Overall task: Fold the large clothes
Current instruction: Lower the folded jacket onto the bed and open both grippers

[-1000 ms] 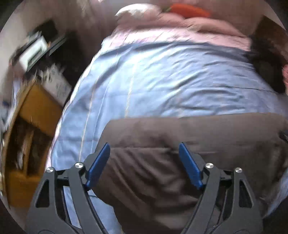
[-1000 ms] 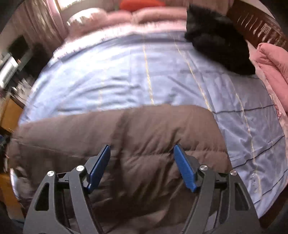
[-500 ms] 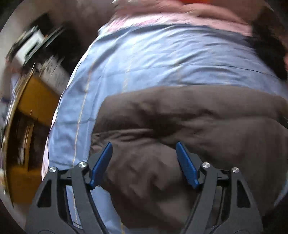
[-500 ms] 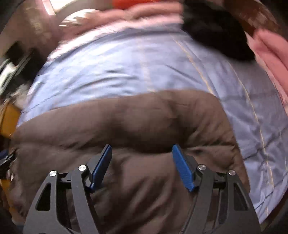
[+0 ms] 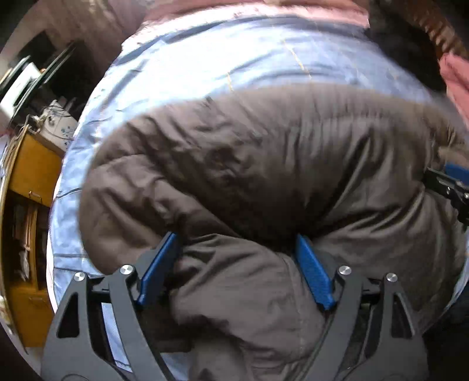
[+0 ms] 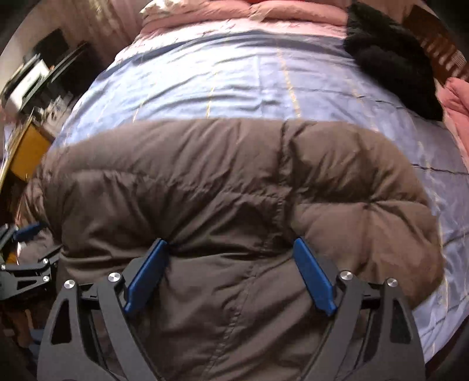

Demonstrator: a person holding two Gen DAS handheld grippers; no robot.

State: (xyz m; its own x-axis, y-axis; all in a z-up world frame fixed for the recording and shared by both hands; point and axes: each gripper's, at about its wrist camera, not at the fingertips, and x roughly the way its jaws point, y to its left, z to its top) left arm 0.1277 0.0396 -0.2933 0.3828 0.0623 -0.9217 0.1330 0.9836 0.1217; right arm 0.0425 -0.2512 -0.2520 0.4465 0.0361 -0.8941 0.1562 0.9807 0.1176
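A big brown puffer jacket (image 5: 263,164) lies across the near part of a bed with a light blue cover (image 5: 205,58). It also fills the right wrist view (image 6: 234,181). My left gripper (image 5: 236,246) is open, its blue fingers wide apart over a thick fold of the jacket's left part. My right gripper (image 6: 230,249) is open too, fingers wide apart over the jacket's near edge on the right part. The right gripper shows at the right edge of the left wrist view (image 5: 448,184); the left gripper shows at the left edge of the right wrist view (image 6: 23,258).
A black furry garment (image 6: 392,67) lies at the bed's far right, beside a pink quilt (image 6: 457,99). Pink bedding (image 6: 249,14) lies along the head end. A yellow wooden cabinet (image 5: 29,205) and cluttered shelves (image 5: 26,82) stand left of the bed.
Both grippers have moved forward and down onto the jacket, which now fills more of each view. The jacket has bunched into a thicker fold in front of the fingers. Both stay open.
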